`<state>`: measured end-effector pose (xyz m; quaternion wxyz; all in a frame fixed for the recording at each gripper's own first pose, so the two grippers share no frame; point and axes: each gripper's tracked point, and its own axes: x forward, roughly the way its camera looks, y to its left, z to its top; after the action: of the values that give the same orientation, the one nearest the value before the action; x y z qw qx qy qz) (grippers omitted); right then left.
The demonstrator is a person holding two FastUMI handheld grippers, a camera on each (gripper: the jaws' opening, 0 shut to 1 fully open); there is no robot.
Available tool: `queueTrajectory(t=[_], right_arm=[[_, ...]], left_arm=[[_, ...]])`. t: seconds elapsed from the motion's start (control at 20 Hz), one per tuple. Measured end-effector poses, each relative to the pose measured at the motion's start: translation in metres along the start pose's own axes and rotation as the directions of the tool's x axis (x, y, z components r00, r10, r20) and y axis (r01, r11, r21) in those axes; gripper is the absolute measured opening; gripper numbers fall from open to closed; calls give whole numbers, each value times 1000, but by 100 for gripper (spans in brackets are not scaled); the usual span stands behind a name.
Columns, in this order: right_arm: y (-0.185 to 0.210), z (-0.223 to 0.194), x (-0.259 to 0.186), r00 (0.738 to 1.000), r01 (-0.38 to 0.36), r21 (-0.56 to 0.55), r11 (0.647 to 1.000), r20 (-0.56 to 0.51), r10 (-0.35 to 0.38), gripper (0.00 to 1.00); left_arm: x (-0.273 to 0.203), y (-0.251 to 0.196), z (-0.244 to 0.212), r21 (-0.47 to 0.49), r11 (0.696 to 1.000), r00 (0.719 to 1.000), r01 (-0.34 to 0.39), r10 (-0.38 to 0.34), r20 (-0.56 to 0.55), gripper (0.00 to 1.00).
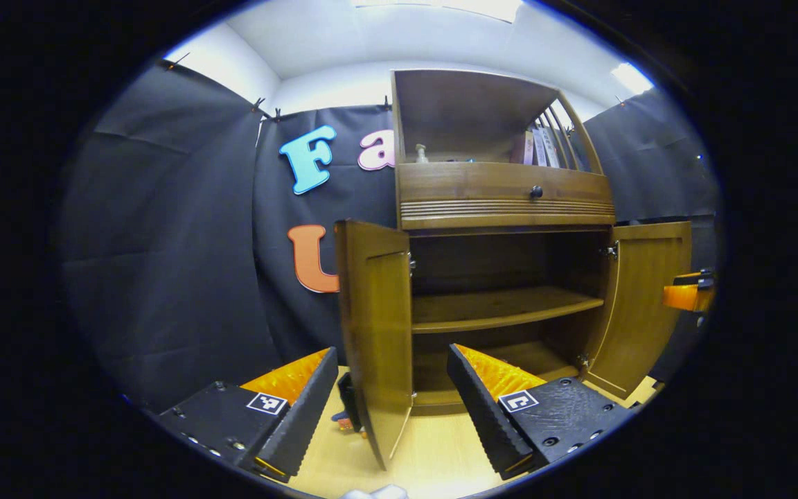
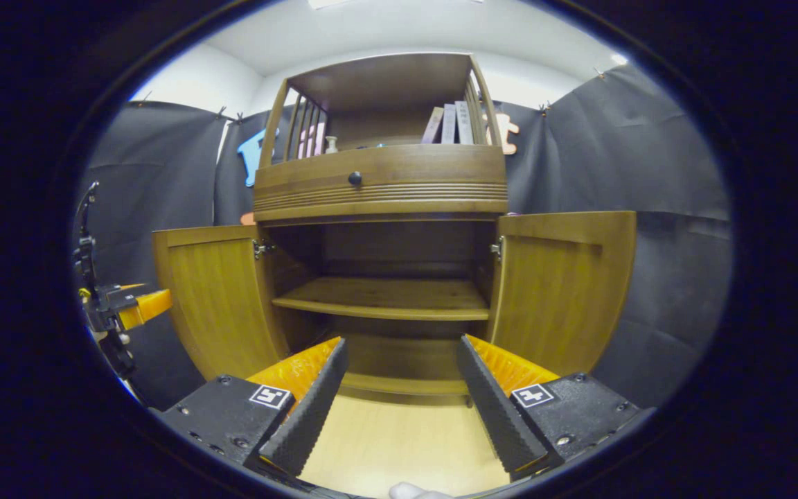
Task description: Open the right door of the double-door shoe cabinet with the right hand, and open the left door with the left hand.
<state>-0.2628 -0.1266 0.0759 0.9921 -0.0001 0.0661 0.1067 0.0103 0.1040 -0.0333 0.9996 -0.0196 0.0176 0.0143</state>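
The wooden shoe cabinet (image 2: pixel 382 184) stands with both lower doors swung wide. In the left gripper view the left door (image 1: pixel 375 312) is nearly edge-on, and its free edge stands between the fingers of my open left gripper (image 1: pixel 392 352); neither finger presses on it. The right door (image 1: pixel 641 305) hangs open beyond. In the right gripper view my right gripper (image 2: pixel 400 343) is open and holds nothing. It faces the cabinet's inside, between the left door (image 2: pixel 219 298) and the right door (image 2: pixel 565 291). The left gripper (image 2: pixel 122 308) also appears at that view's far left, and the right gripper (image 1: pixel 690 291) at the other view's far right.
Inside, a bare wooden shelf (image 2: pixel 385 298) spans the cabinet. Above the doors is a drawer with a dark knob (image 2: pixel 355 178), and books (image 2: pixel 449 123) and a small bottle (image 2: pixel 330 144) stand on the top shelf. A small dark object (image 1: pixel 347 402) sits low behind the left door. Light wooden floor (image 2: pixel 399 436) lies in front.
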Motion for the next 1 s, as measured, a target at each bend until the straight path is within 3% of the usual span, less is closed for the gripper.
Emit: queueTrajectory(t=[0.05, 0.3, 0.35, 0.45, 0.7, 0.75, 0.8, 1.0], right_arm=[[-5, 0, -1, 1000, 10, 5, 1000, 1, -10, 99], [-23, -7, -8, 999, 45, 21, 999, 2, -45, 99], [-25, -8, -8, 999, 50, 17, 999, 2, -50, 99], [-26, -10, -10, 999, 54, 12, 998, 1, -54, 99], [-22, -9, -12, 999, 45, 12, 999, 10, -45, 100], [-22, -8, -13, 999, 46, 9, 999, 14, -47, 100], [-21, -7, -14, 999, 46, 7, 999, 18, -46, 100], [-16, -6, -13, 999, 46, 5, 999, 19, -46, 100]], left_arm=[[0, -13, 2, -4, 1000, 1000, 7, -8, -4, 95], [-5, -69, -3, 38, 998, 999, 44, -43, -29, 95], [-6, -78, -7, 46, 997, 998, 54, -52, -33, 100], [-11, -91, -10, 46, 996, 997, 73, -71, -38, 95], [-17, -100, -12, 20, 997, 996, 80, -79, -48, 96], [-18, -97, -10, 12, 997, 996, 74, -74, -43, 100], [-19, -96, -8, 6, 997, 997, 73, -73, -40, 96], [-21, -87, -3, 11, 998, 998, 54, -54, -30, 96]])
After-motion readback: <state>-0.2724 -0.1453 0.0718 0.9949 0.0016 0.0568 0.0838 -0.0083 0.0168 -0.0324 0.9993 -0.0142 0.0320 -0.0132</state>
